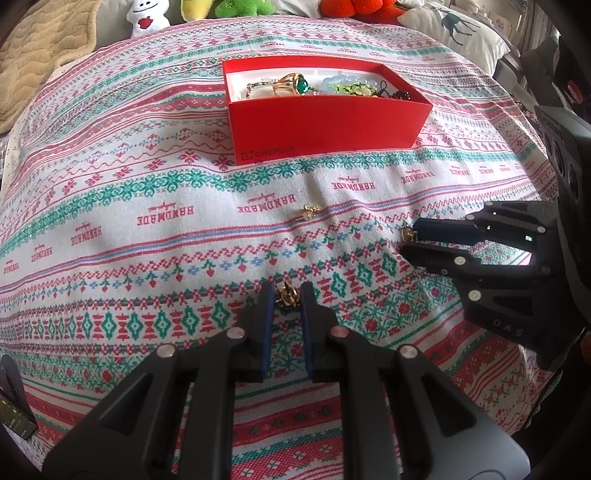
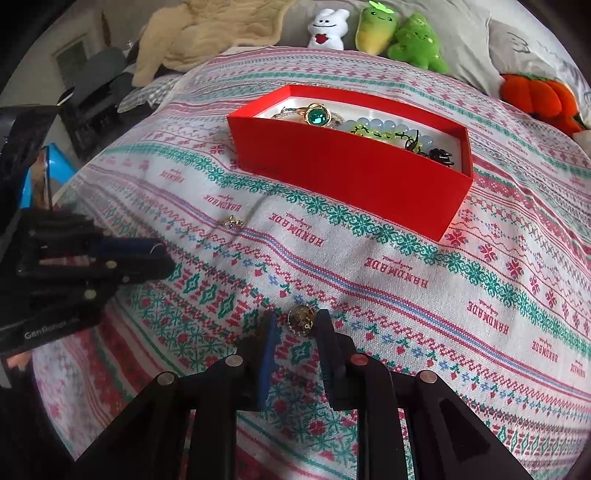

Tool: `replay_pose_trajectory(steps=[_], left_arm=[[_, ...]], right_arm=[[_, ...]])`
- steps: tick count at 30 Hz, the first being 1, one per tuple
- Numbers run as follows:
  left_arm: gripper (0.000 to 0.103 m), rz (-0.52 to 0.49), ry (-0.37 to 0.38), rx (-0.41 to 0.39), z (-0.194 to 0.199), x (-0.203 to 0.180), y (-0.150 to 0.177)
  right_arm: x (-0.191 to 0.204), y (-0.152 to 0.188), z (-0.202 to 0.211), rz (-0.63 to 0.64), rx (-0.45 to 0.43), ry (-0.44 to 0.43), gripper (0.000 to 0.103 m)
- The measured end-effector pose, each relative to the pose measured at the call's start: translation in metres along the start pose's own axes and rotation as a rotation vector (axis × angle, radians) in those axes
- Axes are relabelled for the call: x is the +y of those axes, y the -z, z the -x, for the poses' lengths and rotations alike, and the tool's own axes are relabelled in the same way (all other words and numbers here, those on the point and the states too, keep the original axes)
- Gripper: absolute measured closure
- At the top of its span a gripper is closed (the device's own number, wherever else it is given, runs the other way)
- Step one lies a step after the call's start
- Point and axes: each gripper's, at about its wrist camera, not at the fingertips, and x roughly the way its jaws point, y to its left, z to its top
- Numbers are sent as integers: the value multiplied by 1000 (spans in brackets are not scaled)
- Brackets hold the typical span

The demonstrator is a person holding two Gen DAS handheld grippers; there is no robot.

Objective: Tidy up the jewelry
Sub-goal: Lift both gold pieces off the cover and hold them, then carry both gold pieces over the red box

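On the patterned cloth, my left gripper is shut on a small gold piece held at its fingertips. From the right wrist view the left gripper is at the left, and its piece is hidden. My right gripper stands open around a round gold piece that lies on the cloth, with a gap on its left side. A third small gold piece lies loose between the grippers and the red box. The box holds a green-stone ring, pale beads and a black item.
The patterned cloth covers a bed. Plush toys line the far edge, with an orange one at the right. A beige blanket lies at the back left and a pillow at the back right.
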Motion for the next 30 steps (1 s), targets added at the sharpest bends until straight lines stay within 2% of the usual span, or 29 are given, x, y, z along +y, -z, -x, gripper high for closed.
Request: replay_pose_trajectory(steps=[4, 11, 17, 30], left_arm=[[88, 3, 3, 1, -2, -2, -2], [88, 9, 1, -3, 1, 2, 0], [88, 11, 4, -20, 8, 6, -5], [88, 14, -13, -99, 25, 3, -40]], right_arm=[[4, -1, -3, 28, -13, 26, 88], [2, -3, 5, 37, -34, 25, 88], [-8, -12, 25, -7, -81, -5, 89], [-28, -45, 51, -80, -144, -22, 88]])
